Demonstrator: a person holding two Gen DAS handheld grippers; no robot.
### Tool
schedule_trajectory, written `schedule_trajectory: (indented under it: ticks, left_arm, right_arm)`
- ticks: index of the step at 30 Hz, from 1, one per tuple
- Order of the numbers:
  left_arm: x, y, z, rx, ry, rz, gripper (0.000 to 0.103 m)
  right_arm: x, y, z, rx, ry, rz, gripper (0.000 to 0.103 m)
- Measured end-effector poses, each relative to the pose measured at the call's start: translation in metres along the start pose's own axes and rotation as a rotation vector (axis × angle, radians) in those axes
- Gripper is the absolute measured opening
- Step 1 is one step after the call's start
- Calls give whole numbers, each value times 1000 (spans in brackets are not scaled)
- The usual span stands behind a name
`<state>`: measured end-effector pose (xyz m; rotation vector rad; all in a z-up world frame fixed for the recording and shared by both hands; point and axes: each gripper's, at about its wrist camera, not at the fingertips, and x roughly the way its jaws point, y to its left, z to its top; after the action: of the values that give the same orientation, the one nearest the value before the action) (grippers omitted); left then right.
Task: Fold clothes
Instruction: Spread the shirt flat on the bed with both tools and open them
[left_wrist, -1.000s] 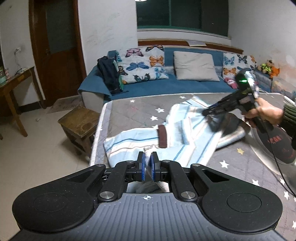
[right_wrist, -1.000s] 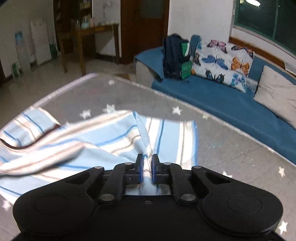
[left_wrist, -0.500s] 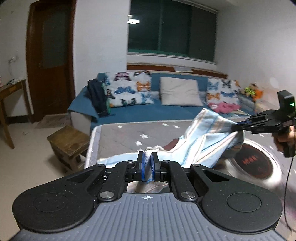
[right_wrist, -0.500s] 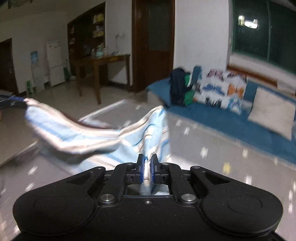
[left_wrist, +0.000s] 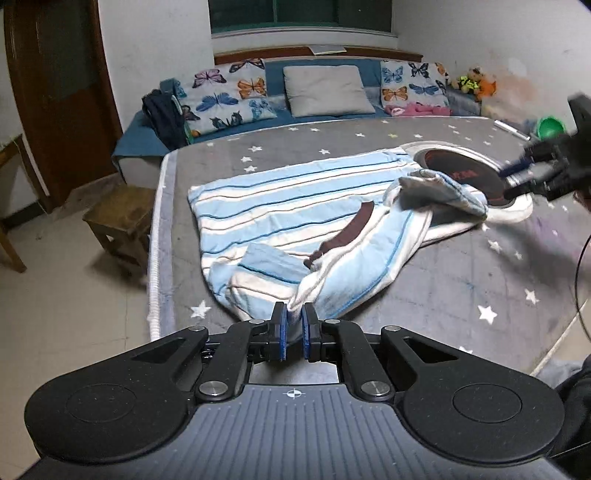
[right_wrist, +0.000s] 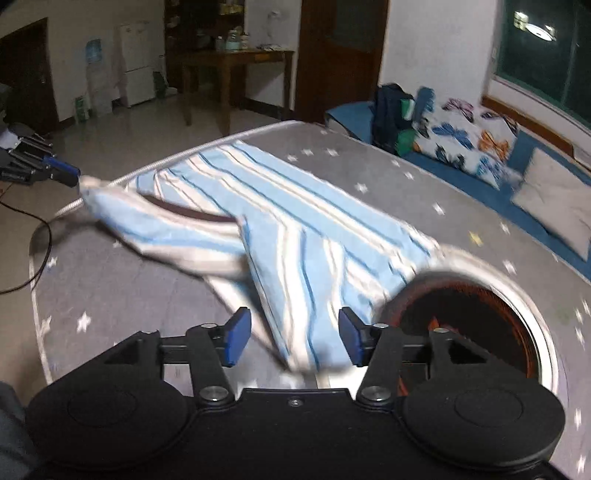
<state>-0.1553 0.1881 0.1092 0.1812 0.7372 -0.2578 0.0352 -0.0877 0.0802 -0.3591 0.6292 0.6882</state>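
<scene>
1. the left gripper (left_wrist: 291, 328) sits at the lower centre of the left wrist view, its blue pads pinched onto a bunched corner of the striped shirt (left_wrist: 295, 221); only a narrow slit shows between them, filled with cloth.
2. the right gripper (right_wrist: 293, 334) sits at the lower centre of the right wrist view with its blue pads spread wide. a fold of the shirt (right_wrist: 295, 240) lies in the gap between them, and neither pad presses on it.
3. the shirt, pale blue with white and darker blue stripes and a dark brown collar band (left_wrist: 351, 229), lies spread across the middle of the left wrist view on the grey star-print mattress (left_wrist: 461, 280).
4. its far end, toward the right of that view, laps over the rim of a round dark disc with a pale ring (left_wrist: 461, 173) set on the mattress.
5. at the right edge of the left wrist view the right gripper (left_wrist: 517, 177) appears blurred, just beside the shirt's rumpled end.
6. at the left edge of the right wrist view the left gripper (right_wrist: 62, 171) holds a shirt corner pulled to a point.
7. beyond the mattress, in the upper part of the left wrist view, a blue sofa (left_wrist: 140, 136) carries butterfly cushions (left_wrist: 229, 96) and a grey pillow (left_wrist: 325, 88); a wooden stool (left_wrist: 118, 218) stands on the floor at the left.
</scene>
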Motion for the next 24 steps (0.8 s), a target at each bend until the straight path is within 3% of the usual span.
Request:
schedule_trajectory:
  ticks: [2, 4, 8, 9, 12, 14, 17, 19, 24]
  left_arm:
    - [0, 1, 1, -7, -5, -5, 11]
    - [3, -1, 1, 1, 2, -8, 23]
    - [16, -11, 1, 40, 21, 3, 29]
    - [20, -12, 1, 41, 26, 4, 31]
    - [35, -17, 5, 51, 41, 0, 34]
    - [42, -19, 7, 57, 45, -5, 34]
    - [60, -21, 12, 56, 72, -30, 33]
    - [67, -23, 13, 46, 89, -50, 14]
    - [52, -28, 8, 44, 67, -114, 8]
  right_arm:
    - [2, 7, -3, -15, 17, 4, 58]
    - [4, 15, -7, -31, 34, 9, 61]
    - [8, 29, -14, -61, 68, 18, 61]
    - [9, 33, -15, -69, 76, 20, 57]
    - [13, 44, -20, -92, 101, 27, 26]
    - [3, 46, -28, -91, 109, 33, 19]
    - [-18, 46, -42, -81, 117, 44, 12]
    - [-32, 45, -51, -75, 122, 51, 11]
    - [-66, 45, -74, -58, 135, 69, 10]
